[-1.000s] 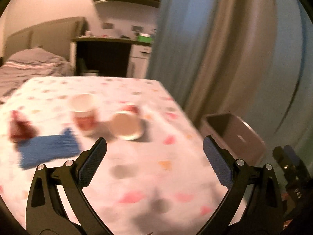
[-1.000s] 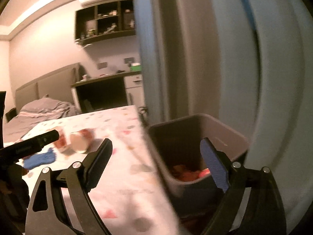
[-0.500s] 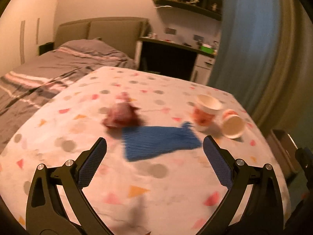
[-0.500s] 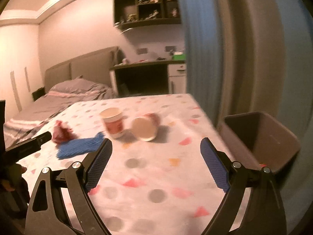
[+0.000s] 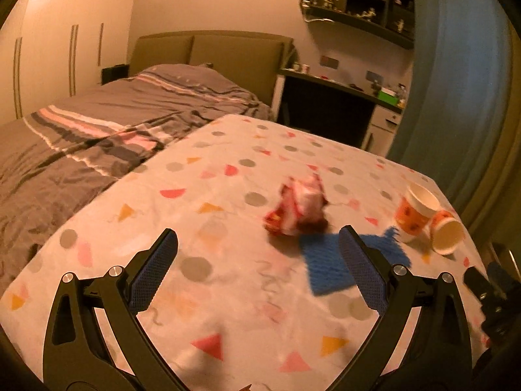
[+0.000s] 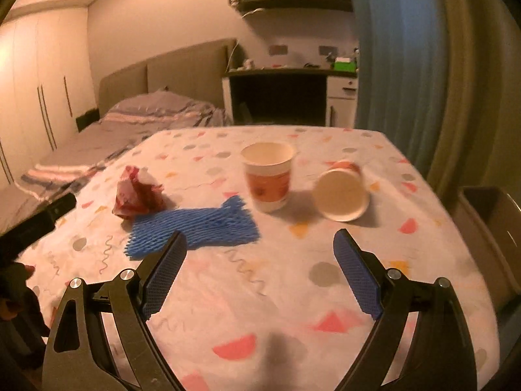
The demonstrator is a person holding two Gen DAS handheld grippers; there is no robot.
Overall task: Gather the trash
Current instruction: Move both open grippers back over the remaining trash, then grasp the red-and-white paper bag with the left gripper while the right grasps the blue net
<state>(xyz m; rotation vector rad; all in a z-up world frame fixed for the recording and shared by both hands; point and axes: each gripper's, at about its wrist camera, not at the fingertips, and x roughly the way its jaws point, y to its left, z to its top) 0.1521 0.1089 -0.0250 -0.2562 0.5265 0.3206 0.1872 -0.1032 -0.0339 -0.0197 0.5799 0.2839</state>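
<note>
Both grippers, left gripper point(image 5: 257, 254) and right gripper point(image 6: 259, 254), spread wide, empty, above table point(image 6: 293, 293). Crumpled wrapper point(image 6: 136, 194) far left, touching blue foam net point(image 6: 195, 228); upright cup point(image 6: 268, 176), tipped cup point(image 6: 343, 192) right. Bin point(image 6: 488, 228) off table's right edge.

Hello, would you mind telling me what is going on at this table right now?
A person holding a gripper in each hand is clearing trash from a table with a patterned cloth. Both the left gripper and the right gripper are open and empty, above the near part of the table. Lying on it are a crumpled red wrapper, a blue foam net, an upright paper cup and a tipped-over cup. A brown bin stands beside the table's right edge.
</note>
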